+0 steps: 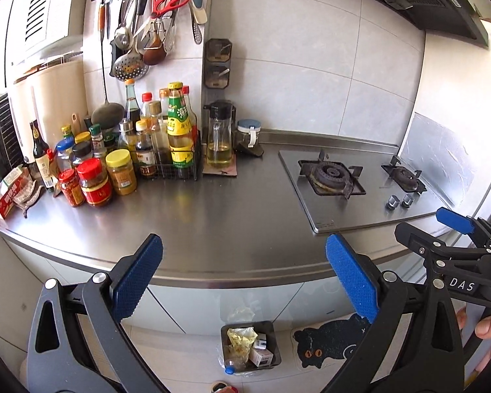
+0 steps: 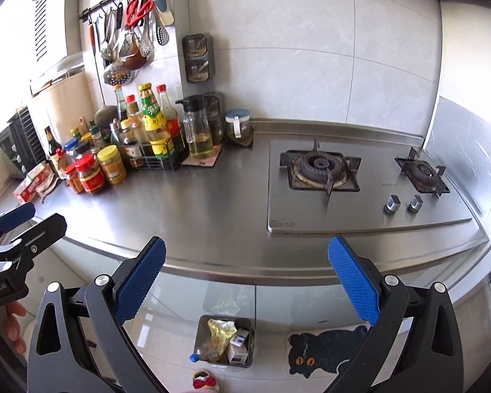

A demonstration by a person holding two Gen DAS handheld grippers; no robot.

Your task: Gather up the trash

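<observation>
A small grey trash bin point(image 1: 274, 329) point(image 2: 250, 329) stands on the floor below the counter edge. It holds a yellow wrapper point(image 1: 240, 334) point(image 2: 221, 329), a small white box point(image 1: 261, 357) point(image 2: 238, 353) and a plastic bottle with a blue cap point(image 1: 229, 370) point(image 2: 193, 357). My left gripper point(image 1: 244, 278) hangs open above the counter's front edge, nothing between its blue pads. My right gripper point(image 2: 247, 278) is open too, level with it and empty; it also shows at the right edge of the left wrist view point(image 1: 455, 226). The left gripper appears at the left edge of the right wrist view point(image 2: 16, 216).
The steel counter point(image 1: 229, 222) point(image 2: 196, 216) carries a crowd of sauce bottles and jars point(image 1: 114, 157) point(image 2: 121, 150), a red-and-white carton point(image 1: 5, 198) point(image 2: 29, 185) and a gas hob point(image 1: 360, 183) point(image 2: 360, 183). Utensils hang on a wall rail point(image 1: 147, 9). A cat-shaped mat point(image 1: 330, 344) point(image 2: 324, 353) lies beside the bin.
</observation>
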